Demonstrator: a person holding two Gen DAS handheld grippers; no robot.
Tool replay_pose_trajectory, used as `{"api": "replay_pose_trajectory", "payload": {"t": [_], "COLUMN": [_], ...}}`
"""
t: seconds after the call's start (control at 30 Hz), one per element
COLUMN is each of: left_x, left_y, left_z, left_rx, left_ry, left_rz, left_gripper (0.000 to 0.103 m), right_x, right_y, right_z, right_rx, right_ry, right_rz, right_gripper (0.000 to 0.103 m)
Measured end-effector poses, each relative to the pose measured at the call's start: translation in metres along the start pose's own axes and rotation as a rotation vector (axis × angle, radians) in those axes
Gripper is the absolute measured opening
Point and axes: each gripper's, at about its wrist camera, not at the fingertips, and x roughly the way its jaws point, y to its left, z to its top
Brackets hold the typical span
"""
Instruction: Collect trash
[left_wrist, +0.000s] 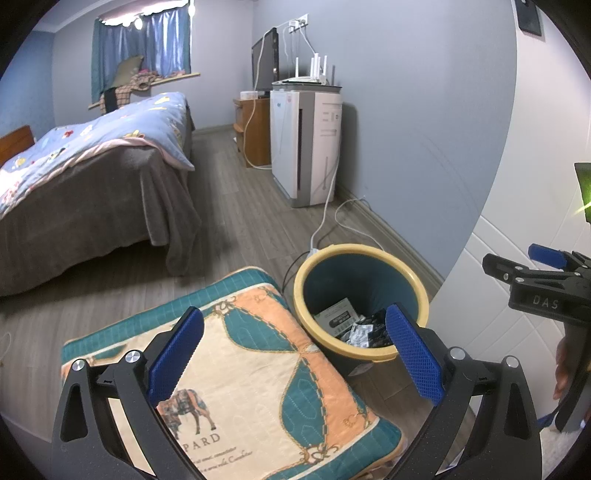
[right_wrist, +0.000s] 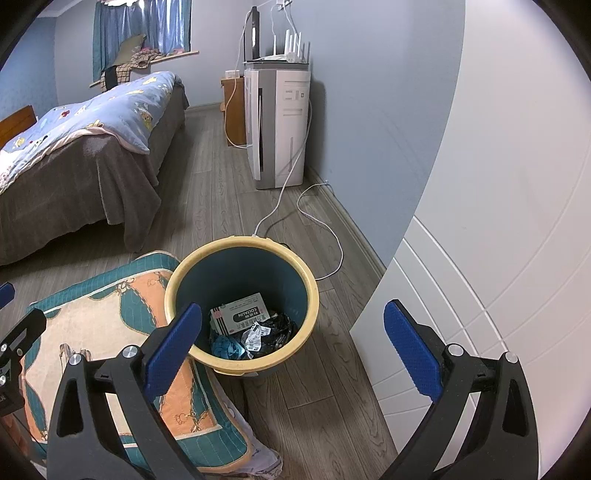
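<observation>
Now: both tongs (left_wrist: 295, 354) (right_wrist: 291, 350) spread, empty; one bin (right_wrist: 312, 295), one box (right_wrist: 242, 314), one cushion (left_wrist: 258, 369).

The left gripper (left_wrist: 295, 354) hangs with its blue-padded jaws spread wide and empty, its left finger over a quilted cushion (left_wrist: 240, 369), its right finger overlapping the near rim of a yellow-rimmed bin (left_wrist: 417, 280) containing a carton (left_wrist: 338, 314) and dark wrappers (left_wrist: 365, 330), with the right gripper (left_wrist: 535, 273) at far right.
</observation>
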Motion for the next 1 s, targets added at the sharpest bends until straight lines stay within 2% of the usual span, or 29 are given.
{"api": "replay_pose_trajectory", "payload": {"t": [0.67,0.83,1.0], "left_x": [-0.0005,-0.0002,-0.0006], "left_y": [-0.0003,0.0024,0.0046], "left_z": [-0.0006,-0.0033,-0.0051], "left_rx": [0.002,0.014,0.027], "left_ry": [0.005,0.014,0.014], "left_rz": [-0.001,-0.041,-0.045], "left_gripper": [0.098,0.098,0.098], "right_x": [0.0012,0.0012,0.0015], "right_y": [-0.0015,-0.0017,-0.0022], "right_z": [0.0025,0.0018,0.0023], "right_rx": [-0.002,0.001,0.002], "right_ry": [0.002,0.003,0.008], "right_rz": [0.003,0.003,0.004], "right_gripper": [0.097,0.097,0.097]}}
